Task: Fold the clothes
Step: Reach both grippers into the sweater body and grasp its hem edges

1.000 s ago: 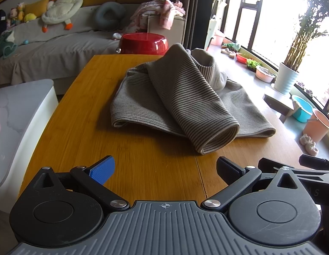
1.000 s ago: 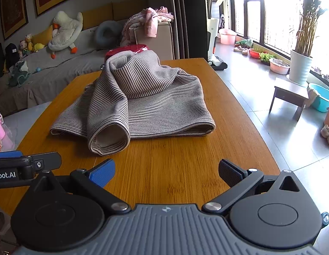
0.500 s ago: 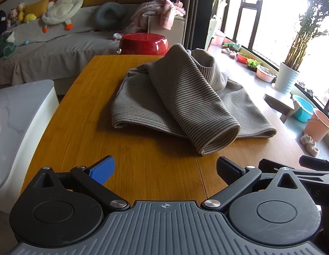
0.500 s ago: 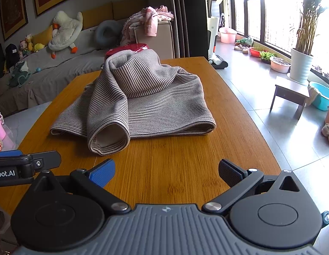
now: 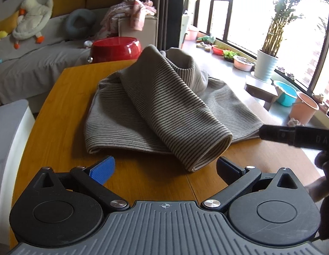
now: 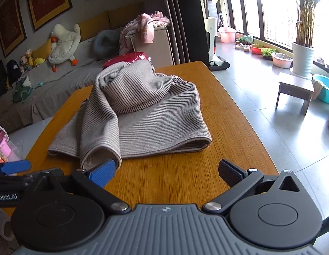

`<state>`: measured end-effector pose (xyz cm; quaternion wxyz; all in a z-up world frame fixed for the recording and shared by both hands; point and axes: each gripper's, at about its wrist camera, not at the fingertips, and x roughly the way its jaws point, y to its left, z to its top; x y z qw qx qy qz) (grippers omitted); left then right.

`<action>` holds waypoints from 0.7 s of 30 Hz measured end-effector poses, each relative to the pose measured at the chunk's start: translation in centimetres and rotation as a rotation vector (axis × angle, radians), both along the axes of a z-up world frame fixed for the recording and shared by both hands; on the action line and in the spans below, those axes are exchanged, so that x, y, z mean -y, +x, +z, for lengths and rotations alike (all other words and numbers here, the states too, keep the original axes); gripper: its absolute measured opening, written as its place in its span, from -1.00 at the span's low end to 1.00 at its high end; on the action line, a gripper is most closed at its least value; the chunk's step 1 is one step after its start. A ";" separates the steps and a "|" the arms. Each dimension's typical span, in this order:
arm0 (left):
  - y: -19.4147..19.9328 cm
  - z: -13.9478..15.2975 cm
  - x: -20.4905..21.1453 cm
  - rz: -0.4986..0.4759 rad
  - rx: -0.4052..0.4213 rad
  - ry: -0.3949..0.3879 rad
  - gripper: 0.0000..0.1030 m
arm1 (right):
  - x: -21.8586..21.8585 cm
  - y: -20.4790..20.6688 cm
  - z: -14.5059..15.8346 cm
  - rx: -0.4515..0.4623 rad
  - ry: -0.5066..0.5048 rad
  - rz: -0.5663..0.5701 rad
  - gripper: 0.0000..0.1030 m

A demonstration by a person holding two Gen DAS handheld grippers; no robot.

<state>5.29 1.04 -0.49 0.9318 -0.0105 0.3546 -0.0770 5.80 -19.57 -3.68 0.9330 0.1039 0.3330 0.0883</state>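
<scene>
A striped grey sweater (image 5: 164, 106) is seen lying on a wooden table (image 5: 64, 97), roughly in the middle of its width and toward its far half. The garment is bunched rather than flat: its body is spread on the wood, a sleeve (image 5: 181, 125) is draped diagonally over it with the open cuff (image 5: 211, 150) pointing at the near edge, and the collar (image 5: 181, 63) stands up at the far end. In the right wrist view the same sweater (image 6: 143, 114) is shown with the cuff (image 6: 98, 157) just beyond the blue pad (image 6: 102, 172) of the right gripper (image 6: 164, 173); whether pad and cloth touch cannot be told. The right gripper's jaws are spread wide over bare wood (image 6: 185, 170), with nothing between them. The left gripper (image 5: 164, 170) is likewise held wide open and empty, low over the near part of the table, with the cuff just ahead of the gap. At the right edge of the left view a black bar (image 5: 296, 136) of the other tool is seen close to the sweater's hem. Beyond the table a red basin (image 5: 115, 48) is seen, then a grey sofa (image 5: 36, 68) carrying a plush duck (image 5: 30, 27) and a pile of pink clothes (image 5: 130, 17). By the window a potted plant (image 6: 302, 59), a small stool (image 6: 296, 89) and a blue tub (image 6: 324, 87) are seen on the tiled floor.
</scene>
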 end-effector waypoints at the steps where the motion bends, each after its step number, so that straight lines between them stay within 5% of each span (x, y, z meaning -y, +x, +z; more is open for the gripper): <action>1: 0.9 -0.1 -0.1 -0.009 0.001 -0.008 1.00 | 0.5 0.9 -0.1 -0.004 0.033 -0.003 1.00; 4: 3.7 -0.8 -0.4 -0.007 -0.006 -0.022 1.00 | 1.8 3.5 -0.3 -0.018 0.132 -0.013 1.00; 13: 10.4 -2.5 -3.4 0.017 -0.060 -0.110 1.00 | -0.5 9.9 -1.9 -0.010 0.084 0.070 1.00; 21: 10.7 -4.2 -3.9 -0.011 -0.056 -0.148 1.00 | -1.6 13.6 -3.5 -0.069 0.210 0.129 1.00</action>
